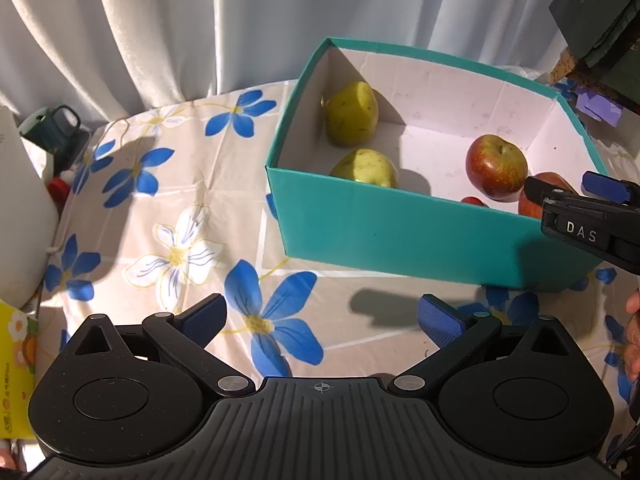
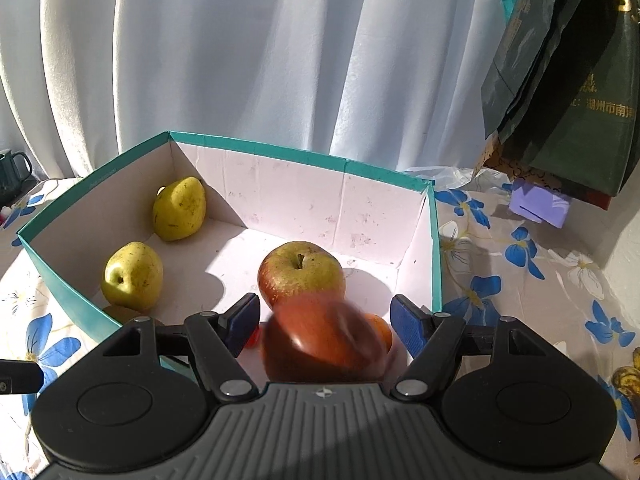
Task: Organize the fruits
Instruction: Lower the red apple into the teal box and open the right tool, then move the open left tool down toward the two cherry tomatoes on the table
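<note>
Fruit sits in the teal box (image 2: 240,145) on the flowered tablecloth (image 1: 168,200) — two yellow pears along its left side, one pear (image 2: 179,209) in the far corner and the other pear (image 2: 133,276) closer to me. A red-and-green apple (image 2: 301,274) stands stem-up near the middle of the box floor. From my right gripper (image 2: 325,326) I see a second red apple (image 2: 324,340), motion-blurred, between the blue pads (image 2: 404,330); there is a gap on each side of it, so the claw stands apart and I am not clamping it. Something small and orange (image 2: 380,330) peeks out just behind that apple, and a bit of red (image 2: 254,340) beside it; I cannot tell what either is. My left gripper (image 1: 322,320) hovers over the tablecloth in front of the box, its pads spread wide with nothing between them. In the left view the right gripper reaches in over the box's near right corner. White curtains (image 2: 260,60) hang behind the table.
</note>
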`<action>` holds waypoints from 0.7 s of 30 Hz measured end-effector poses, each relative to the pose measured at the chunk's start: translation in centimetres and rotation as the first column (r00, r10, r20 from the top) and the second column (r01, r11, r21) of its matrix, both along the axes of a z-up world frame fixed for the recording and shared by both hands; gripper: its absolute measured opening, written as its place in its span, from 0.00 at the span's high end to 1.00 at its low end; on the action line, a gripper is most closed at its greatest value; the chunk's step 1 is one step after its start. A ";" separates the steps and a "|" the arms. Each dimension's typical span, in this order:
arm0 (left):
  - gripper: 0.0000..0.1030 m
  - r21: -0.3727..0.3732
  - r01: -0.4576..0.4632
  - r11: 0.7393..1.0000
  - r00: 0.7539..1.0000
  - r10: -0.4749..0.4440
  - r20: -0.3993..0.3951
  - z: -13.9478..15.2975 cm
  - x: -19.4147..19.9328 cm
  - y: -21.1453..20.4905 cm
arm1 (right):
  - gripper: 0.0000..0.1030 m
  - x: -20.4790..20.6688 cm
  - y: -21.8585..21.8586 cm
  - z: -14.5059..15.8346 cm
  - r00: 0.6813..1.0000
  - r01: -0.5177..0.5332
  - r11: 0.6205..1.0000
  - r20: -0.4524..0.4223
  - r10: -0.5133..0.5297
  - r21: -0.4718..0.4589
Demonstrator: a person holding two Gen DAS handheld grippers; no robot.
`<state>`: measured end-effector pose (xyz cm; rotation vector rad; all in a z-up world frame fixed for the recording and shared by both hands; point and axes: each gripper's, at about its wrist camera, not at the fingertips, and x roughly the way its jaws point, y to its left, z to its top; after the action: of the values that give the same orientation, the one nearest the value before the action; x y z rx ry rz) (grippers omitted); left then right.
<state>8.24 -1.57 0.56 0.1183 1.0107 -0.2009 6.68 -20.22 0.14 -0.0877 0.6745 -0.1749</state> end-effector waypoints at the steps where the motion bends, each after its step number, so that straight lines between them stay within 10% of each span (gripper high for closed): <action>1: 0.00 0.000 0.001 1.000 1.000 -0.001 0.001 0.0 0.0 0.0 | 0.28 0.0 0.1 0.0 1.000 -0.008 1.000 -0.002 0.008 0.001; 7: 0.00 -0.002 0.006 1.000 1.000 -0.006 0.011 0.3 -0.3 0.0 | 0.24 -0.1 0.1 0.0 1.000 -0.001 1.000 0.007 0.001 0.015; 10: 0.00 -0.003 0.011 1.000 1.000 -0.011 0.023 0.5 -0.6 0.0 | 0.01 -0.7 -0.2 0.3 0.999 -0.026 0.997 0.042 0.023 0.073; 21: 0.00 0.025 0.035 0.999 0.999 -0.036 0.029 0.0 -2.0 0.1 | 0.00 -8.4 2.9 3.8 0.958 -0.067 0.996 0.274 0.081 -0.061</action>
<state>6.28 -1.47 0.58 0.1614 0.9819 -0.2189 -1.77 -17.36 3.96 -0.1353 0.3866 -0.1290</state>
